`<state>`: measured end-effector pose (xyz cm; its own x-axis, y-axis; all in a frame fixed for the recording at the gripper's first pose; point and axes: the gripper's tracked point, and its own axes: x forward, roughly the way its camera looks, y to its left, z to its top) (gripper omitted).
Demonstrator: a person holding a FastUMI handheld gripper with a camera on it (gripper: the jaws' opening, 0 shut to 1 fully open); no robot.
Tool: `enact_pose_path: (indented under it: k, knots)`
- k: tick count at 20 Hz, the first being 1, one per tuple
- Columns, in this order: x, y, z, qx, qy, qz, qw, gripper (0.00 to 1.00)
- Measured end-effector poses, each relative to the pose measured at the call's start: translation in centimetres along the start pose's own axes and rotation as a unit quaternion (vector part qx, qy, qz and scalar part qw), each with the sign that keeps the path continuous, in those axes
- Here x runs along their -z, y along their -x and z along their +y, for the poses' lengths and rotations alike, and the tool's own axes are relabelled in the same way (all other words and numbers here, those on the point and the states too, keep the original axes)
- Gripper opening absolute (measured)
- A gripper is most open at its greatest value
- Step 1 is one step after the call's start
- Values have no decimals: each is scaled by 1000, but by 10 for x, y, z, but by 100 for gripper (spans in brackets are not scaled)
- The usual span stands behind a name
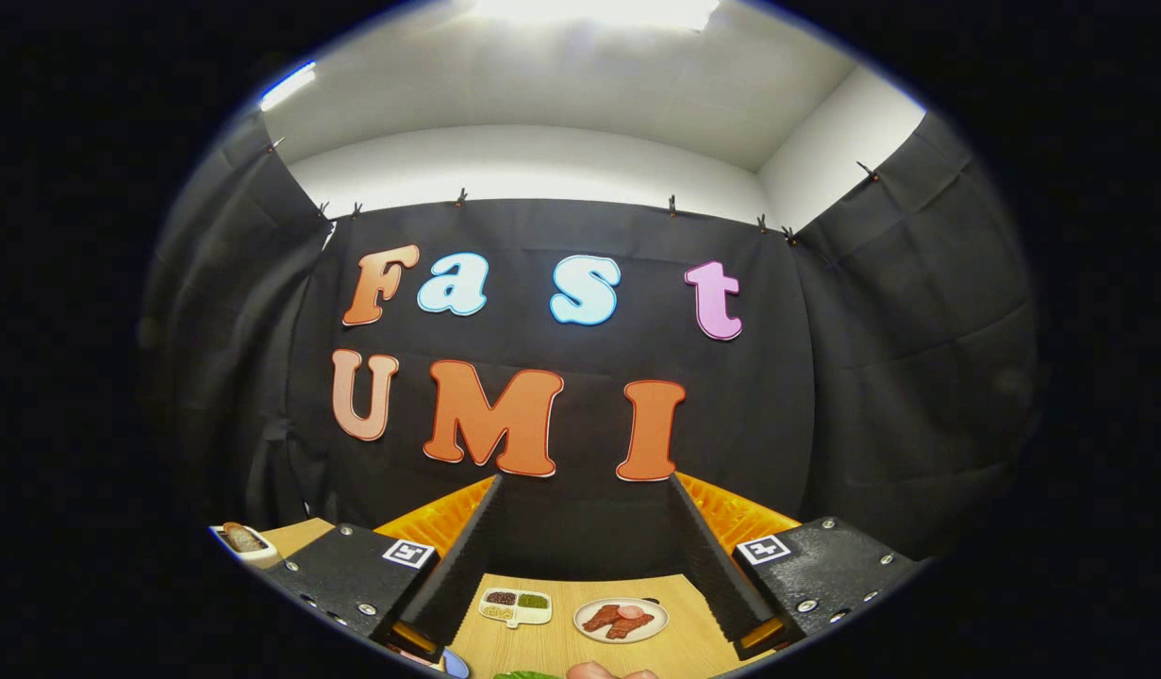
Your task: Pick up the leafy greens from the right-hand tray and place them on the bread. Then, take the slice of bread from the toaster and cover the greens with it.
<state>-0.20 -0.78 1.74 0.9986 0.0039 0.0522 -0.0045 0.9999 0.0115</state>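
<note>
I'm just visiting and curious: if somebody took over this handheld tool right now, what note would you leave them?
Gripper: fingers wide open, holding nothing, raised above the wooden table.
Between the fingers on the table: a divided dish of small fillings and a plate of red meat slices.
A bit of leafy greens shows nearest the gripper, not yet picked up.
Toaster with a bread slice sits beyond the left finger.
Done: nothing visible yet.
Left: grasp greens, lay them on the bread, then fetch the toaster slice and cover them.
</note>
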Motion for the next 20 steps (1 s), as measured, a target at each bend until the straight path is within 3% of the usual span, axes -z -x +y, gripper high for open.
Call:
enact_pose_path:
  k: [10,20]
  knots:
    - [5,-9,18,-31,-19,7,999,100]
    - [8,-6,11,-25,-15,11,1000,100]
